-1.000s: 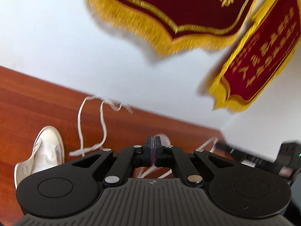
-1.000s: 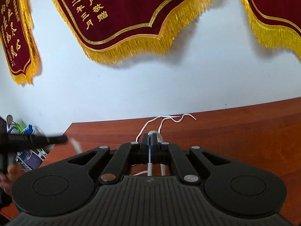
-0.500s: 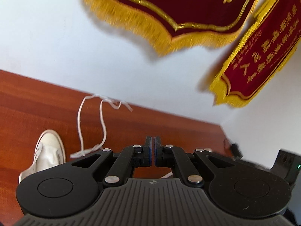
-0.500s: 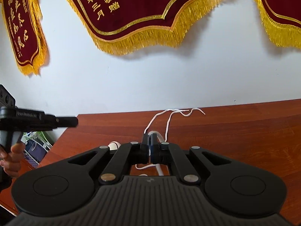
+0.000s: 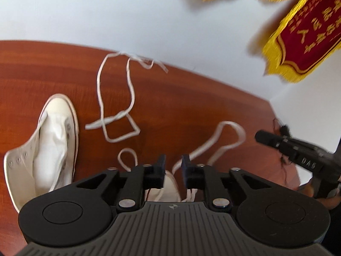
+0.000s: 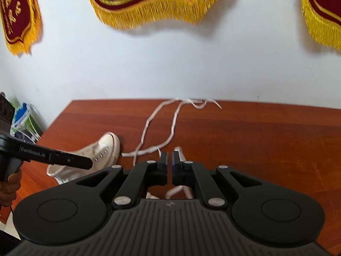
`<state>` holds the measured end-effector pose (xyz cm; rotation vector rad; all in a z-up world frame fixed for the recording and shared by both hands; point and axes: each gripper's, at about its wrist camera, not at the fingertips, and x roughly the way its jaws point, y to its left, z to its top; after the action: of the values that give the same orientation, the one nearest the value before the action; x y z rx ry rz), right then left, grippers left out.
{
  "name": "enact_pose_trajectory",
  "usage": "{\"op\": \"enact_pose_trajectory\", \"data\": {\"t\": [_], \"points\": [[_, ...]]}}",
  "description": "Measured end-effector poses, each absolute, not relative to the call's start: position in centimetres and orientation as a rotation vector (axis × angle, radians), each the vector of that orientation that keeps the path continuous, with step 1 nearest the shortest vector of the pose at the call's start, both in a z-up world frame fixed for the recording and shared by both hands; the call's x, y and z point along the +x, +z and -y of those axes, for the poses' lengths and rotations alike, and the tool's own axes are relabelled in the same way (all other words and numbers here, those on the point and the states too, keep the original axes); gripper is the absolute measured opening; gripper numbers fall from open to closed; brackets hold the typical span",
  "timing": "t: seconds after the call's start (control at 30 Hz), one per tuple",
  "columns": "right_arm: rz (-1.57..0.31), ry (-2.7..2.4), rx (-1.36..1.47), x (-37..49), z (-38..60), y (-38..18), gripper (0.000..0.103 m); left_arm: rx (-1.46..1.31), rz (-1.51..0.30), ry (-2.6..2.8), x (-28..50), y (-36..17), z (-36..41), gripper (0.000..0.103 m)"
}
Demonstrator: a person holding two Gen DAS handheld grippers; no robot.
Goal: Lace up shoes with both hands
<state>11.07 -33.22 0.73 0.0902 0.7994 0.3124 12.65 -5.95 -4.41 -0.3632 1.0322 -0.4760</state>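
Both black two-finger grippers, left (image 5: 173,166) and right (image 6: 169,162), are opening empty above a white canvas sneaker (image 5: 164,186) at lower centre, risking snagging its loose white lace (image 5: 221,140).

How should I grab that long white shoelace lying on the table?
Pinch the loose lace on a straight flat stretch, probably from above with fingers either side. It lies limp on the table, so only the top is reachable. Avoid the crossing.

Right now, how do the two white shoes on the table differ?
The far shoe lies in full view with bare eyelets and no lace; the near shoe sits mostly hidden behind the left gripper, with lace loops running from it. Both are white canvas on the wooden table.
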Motion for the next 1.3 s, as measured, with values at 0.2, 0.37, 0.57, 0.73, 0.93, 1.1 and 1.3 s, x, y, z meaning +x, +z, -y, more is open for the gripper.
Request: {"op": "enact_pose_trajectory", "data": {"t": [0.2, 0.37, 0.57, 0.73, 0.93, 1.1, 1.3], "points": [[-0.898, 0.318, 0.131, 11.9, 33.6, -1.6, 0.04, -0.279, -1.141, -0.469, 13.0, -7.4, 7.5, 0.034], [-1.018, 0.333, 0.233, 12.2, 34.4, -4.9, 0.04, -0.261, -1.218, -0.496, 13.0, -10.4, 8.6, 0.032], [-1.098, 0.326, 0.264, 11.6, 34.2, -7.4, 0.04, -0.276, -1.286, -0.523, 13.0, -13.1, 9.4, 0.032], [-1.117, 0.331, 0.28, 11.3, 34.1, -8.1, 0.04, -0.287, -1.309, -0.522, 13.1, -14.1, 9.8, 0.029], [-1.146, 0.379, 0.271, 10.6, 33.3, -8.4, 0.04, -0.272, -1.294, -0.513, 13.3, -14.8, 9.9, 0.005], [-1.176, 0.459, 0.158, 9.6, 30.7, -8.8, 0.04, -0.242, -1.236, -0.502, 12.9, -14.2, 10.0, 0.004], [-1.271, 0.545, -0.044, 8.0, 27.3, -10.8, 0.035, -0.253, -1.173, -0.479, 12.6, -12.9, 9.5, 0.003]]}}
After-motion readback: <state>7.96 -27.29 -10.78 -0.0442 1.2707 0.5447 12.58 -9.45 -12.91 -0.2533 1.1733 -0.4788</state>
